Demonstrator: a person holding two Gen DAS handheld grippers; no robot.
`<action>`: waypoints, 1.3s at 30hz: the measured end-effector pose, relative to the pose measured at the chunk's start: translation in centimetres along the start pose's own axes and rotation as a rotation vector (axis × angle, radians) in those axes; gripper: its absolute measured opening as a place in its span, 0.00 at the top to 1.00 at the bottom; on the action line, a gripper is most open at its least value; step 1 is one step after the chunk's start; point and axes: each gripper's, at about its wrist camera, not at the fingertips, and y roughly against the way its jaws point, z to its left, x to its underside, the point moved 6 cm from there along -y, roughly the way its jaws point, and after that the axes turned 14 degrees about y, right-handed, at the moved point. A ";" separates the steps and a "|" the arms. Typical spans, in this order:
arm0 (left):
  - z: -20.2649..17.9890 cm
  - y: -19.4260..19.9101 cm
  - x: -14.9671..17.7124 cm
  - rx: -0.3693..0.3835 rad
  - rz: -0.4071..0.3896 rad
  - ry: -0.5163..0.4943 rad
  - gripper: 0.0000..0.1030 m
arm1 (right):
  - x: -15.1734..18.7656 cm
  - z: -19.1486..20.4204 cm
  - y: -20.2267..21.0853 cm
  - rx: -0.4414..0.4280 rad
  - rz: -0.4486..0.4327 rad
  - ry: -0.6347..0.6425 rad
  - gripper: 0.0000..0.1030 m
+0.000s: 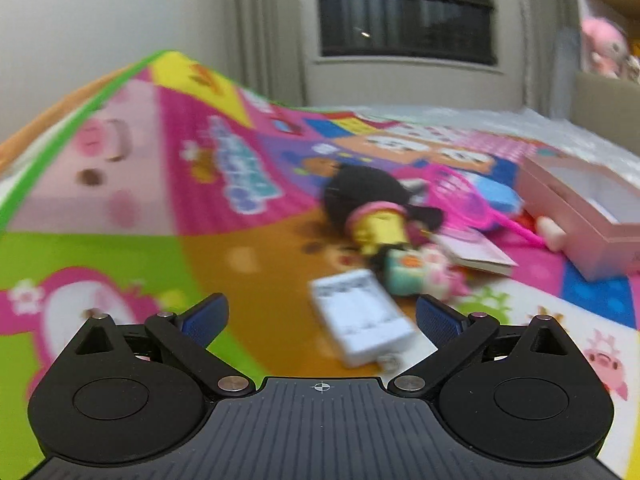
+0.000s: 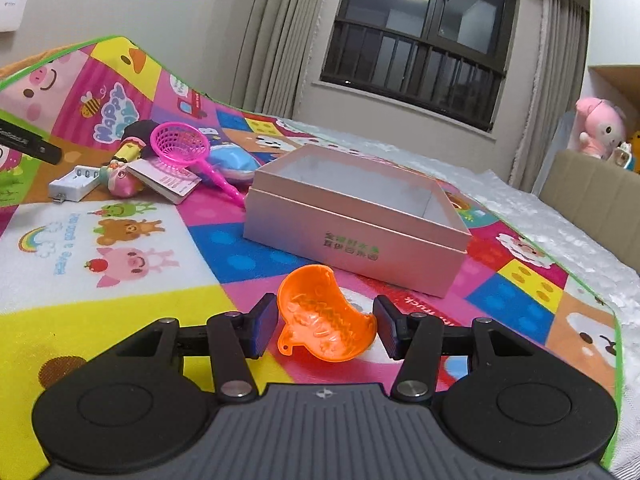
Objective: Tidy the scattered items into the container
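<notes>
Holding an orange translucent sand mould (image 2: 326,318) between the pads of my right gripper (image 2: 326,326), I see its jaws closed on it from both sides. The mould is shell-shaped, ridged inside, with a small loop at its lower left. It hangs above the play mat (image 2: 120,248), just in front of the pink open box (image 2: 356,236), which stands near the mat's right edge and is bare inside.

Only the right wrist view shows the mould and the box's green lettering. There the other toys lie left of the box: a pink toy net (image 2: 180,146), a white battery charger (image 2: 74,184), a small booklet (image 2: 168,180).

My left gripper (image 1: 322,314) shows in its own blurred view, jaws wide apart and holding nothing, with the charger (image 1: 362,320) lying on the mat between them and a black-haired doll (image 1: 376,216) behind it.
</notes>
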 end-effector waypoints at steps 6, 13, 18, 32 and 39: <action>-3.3 -5.3 1.3 -0.105 0.103 -0.060 0.19 | 0.3 0.1 0.2 -0.004 -0.012 0.002 0.49; -3.0 -5.2 1.7 -0.113 0.113 -0.030 0.48 | 1.1 0.5 -0.9 -0.036 0.022 -0.011 0.48; -3.5 -1.5 2.0 -0.053 0.080 -0.014 0.49 | 1.2 0.3 -0.5 -0.033 0.002 -0.026 0.51; -17.7 7.0 9.8 0.428 0.166 -0.238 0.49 | 3.1 -1.0 2.8 -0.023 0.035 -0.048 0.51; -16.7 8.0 11.1 0.377 0.141 -0.296 0.20 | 4.1 -2.3 5.0 -0.016 0.035 -0.049 0.35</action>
